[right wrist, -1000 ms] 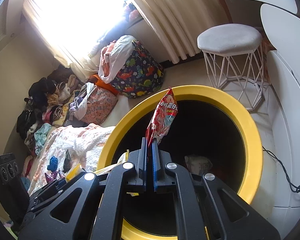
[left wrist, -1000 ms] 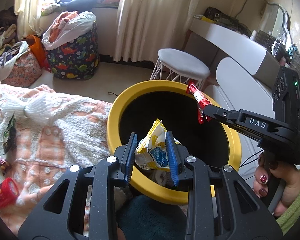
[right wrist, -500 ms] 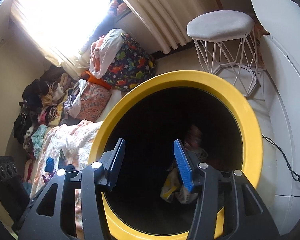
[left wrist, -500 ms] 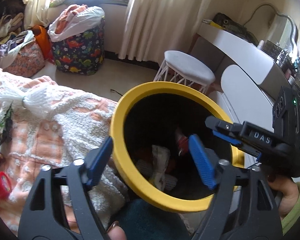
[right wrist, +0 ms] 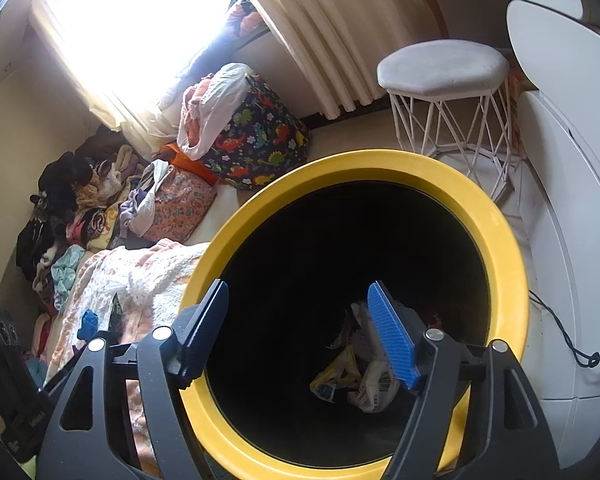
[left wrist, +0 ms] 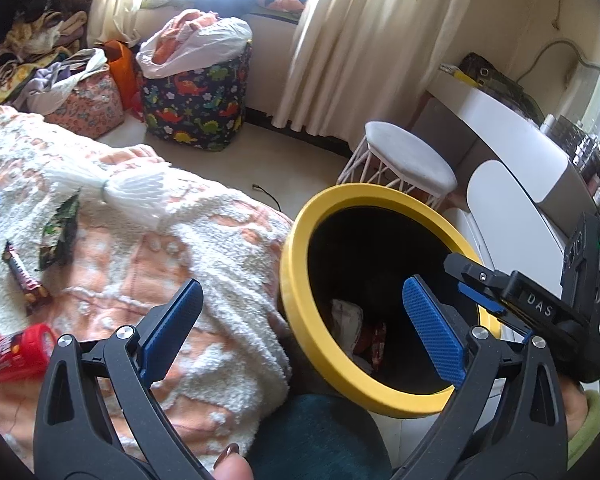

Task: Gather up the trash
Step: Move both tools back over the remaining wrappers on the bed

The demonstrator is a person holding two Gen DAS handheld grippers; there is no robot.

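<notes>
The bed [left wrist: 204,248] on the left still carries wrappers [left wrist: 58,232] and a red tub [left wrist: 14,350]. The yellow bin [right wrist: 508,264] holds dropped wrappers [right wrist: 360,376]. Left tongs [left wrist: 300,330] and right tongs [right wrist: 300,336], jaws just opened, gape wide and empty.

Both wrappers [right wrist: 356,376] dropped into the bin [right wrist: 508,264] as left tool [left wrist: 300,328] and right tool [right wrist: 300,328] opened

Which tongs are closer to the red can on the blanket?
Left. The left tongs hang open beside the red can; the right tongs are over the yellow bin.
</notes>
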